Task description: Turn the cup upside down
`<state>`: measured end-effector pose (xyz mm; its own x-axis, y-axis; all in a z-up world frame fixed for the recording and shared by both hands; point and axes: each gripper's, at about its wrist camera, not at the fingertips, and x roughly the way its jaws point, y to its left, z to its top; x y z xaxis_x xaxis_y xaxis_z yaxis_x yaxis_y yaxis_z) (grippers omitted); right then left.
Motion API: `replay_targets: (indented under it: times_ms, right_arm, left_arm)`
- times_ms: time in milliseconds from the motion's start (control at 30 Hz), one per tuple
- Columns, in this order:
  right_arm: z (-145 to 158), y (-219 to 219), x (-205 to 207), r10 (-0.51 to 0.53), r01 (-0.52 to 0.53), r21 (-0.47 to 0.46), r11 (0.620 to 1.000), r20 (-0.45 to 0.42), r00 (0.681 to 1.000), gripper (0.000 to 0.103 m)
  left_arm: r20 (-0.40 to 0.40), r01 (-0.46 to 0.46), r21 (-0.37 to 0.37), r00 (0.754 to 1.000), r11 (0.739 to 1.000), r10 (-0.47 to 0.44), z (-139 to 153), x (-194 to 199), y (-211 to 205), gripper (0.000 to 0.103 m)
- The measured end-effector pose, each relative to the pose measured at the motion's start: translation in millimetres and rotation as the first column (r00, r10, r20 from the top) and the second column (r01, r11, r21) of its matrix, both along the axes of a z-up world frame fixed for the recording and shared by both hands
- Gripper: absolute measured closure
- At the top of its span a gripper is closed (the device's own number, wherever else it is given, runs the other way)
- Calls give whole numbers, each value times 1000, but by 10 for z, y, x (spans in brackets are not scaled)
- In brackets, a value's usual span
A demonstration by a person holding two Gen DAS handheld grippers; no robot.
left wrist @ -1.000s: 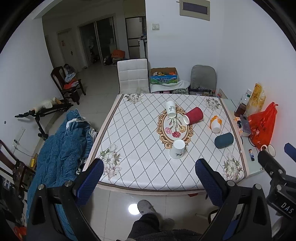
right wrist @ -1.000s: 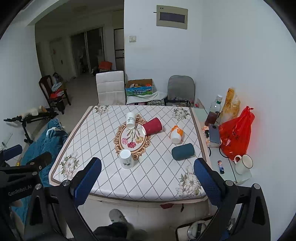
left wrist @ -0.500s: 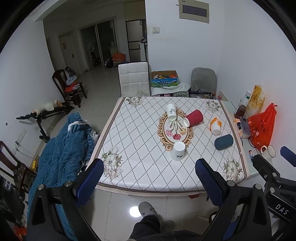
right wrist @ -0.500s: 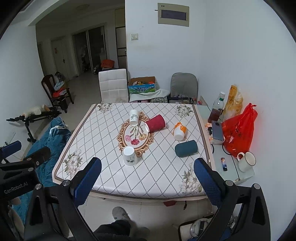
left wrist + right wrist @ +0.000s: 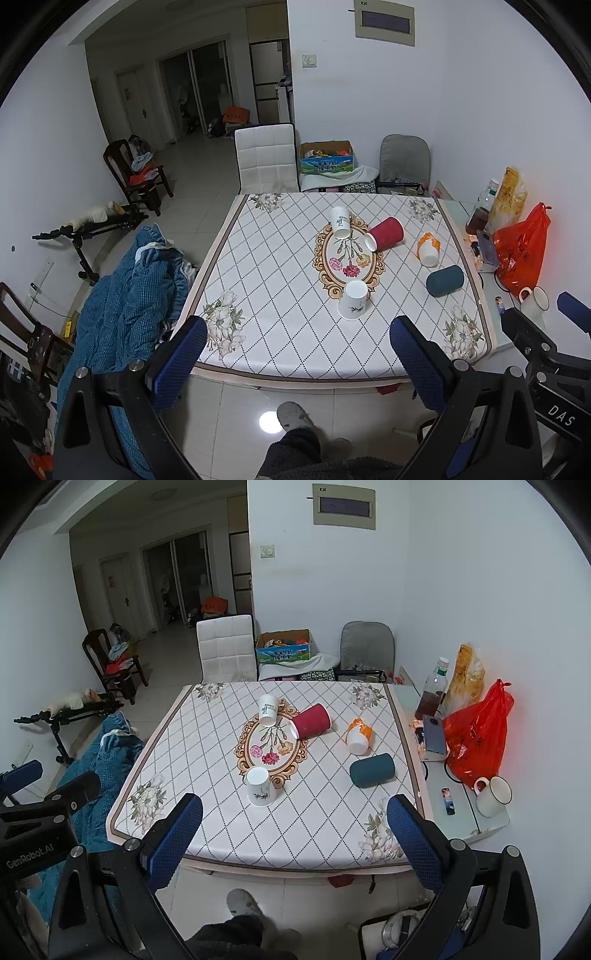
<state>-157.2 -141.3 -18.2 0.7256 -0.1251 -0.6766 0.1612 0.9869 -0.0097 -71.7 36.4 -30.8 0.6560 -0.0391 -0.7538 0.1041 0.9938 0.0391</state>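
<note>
Several cups are on the table [image 5: 258, 280]. A white cup [image 5: 353, 300] [image 5: 260, 786] stands upside down near the front. Another white cup [image 5: 340, 222] [image 5: 268, 709] stands upside down at the back. A red cup [image 5: 385, 233] [image 5: 311, 720], an orange and white cup [image 5: 428, 249] [image 5: 358, 736] and a dark teal cup [image 5: 444, 280] [image 5: 372, 769] lie on their sides. My left gripper [image 5: 299, 354] is open and empty, held before the table's front edge. My right gripper [image 5: 295, 830] is open and empty there too.
A side shelf [image 5: 458, 812] right of the table holds a red bag [image 5: 476, 734], a bottle [image 5: 430, 694], a phone and a white mug [image 5: 493, 795]. A blue blanket [image 5: 122, 306] lies left of the table. A white chair [image 5: 266, 157] stands behind it. My foot [image 5: 295, 415] is below.
Both grippers have drawn back and risen a little, so the table looks farther and more of the room shows. The cups have not moved.
</note>
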Motion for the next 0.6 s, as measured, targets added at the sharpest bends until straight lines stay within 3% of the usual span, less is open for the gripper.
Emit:
replay_targets:
  times_ms: [600]
  right_arm:
    - [-104,80,-44,-9,9,5,1000,-23,1000,0]
  left_arm:
    - [-11,-4,-3,1000,1000,4,-51,-70,132,1]
